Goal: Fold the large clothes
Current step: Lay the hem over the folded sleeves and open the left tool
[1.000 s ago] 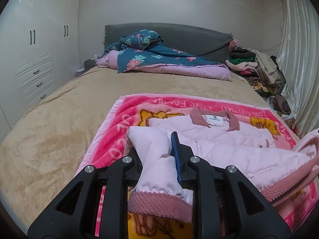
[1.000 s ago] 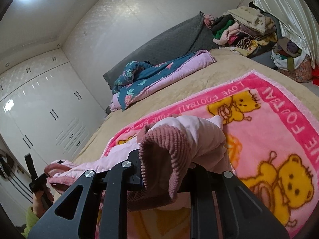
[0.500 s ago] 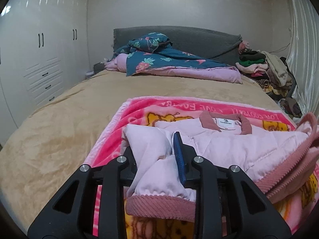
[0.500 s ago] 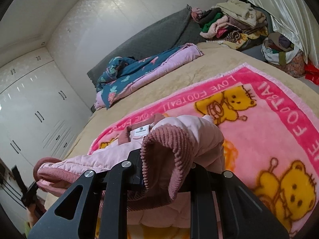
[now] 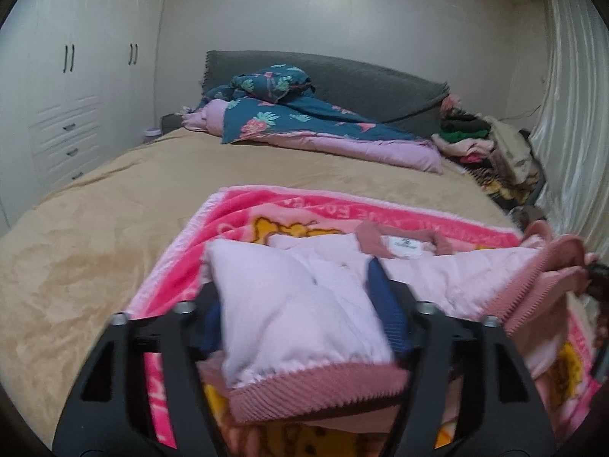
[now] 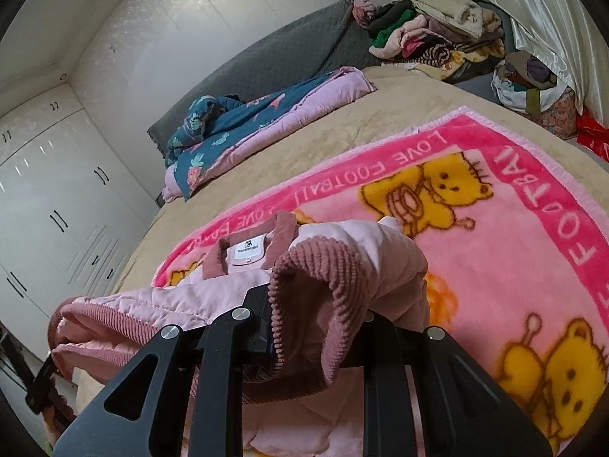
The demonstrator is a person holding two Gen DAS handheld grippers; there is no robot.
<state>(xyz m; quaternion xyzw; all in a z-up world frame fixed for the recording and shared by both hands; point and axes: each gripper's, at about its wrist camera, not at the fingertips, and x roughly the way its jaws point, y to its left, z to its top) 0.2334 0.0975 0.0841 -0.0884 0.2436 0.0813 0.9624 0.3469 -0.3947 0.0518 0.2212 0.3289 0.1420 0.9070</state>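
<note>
A pale pink padded jacket [image 5: 449,274] with dusty-pink ribbed trim lies on a pink teddy-bear blanket [image 5: 243,213], collar and label toward the headboard. My left gripper [image 5: 300,316] is shut on its hem corner, with the ribbed hem band [image 5: 316,388] draped over the fingers. My right gripper [image 6: 316,327] is shut on the jacket [image 6: 213,289] at the other hem corner, whose ribbed band [image 6: 316,278] bulges over the jaws. Both hold the hem lifted above the blanket [image 6: 533,251]. The right fingertips are hidden by cloth.
The blanket lies on a tan bedspread [image 5: 114,209]. A blue floral quilt [image 5: 289,118] sits by the grey headboard [image 5: 380,80]. A heap of clothes [image 6: 430,30] stands at the far right. White wardrobes [image 5: 76,87] line the left wall, a curtain [image 5: 571,114] the right.
Both grippers have carried the jacket's hem forward toward its collar, so the collar and label look closer. The left gripper's jaws stand wider apart on the fabric.
</note>
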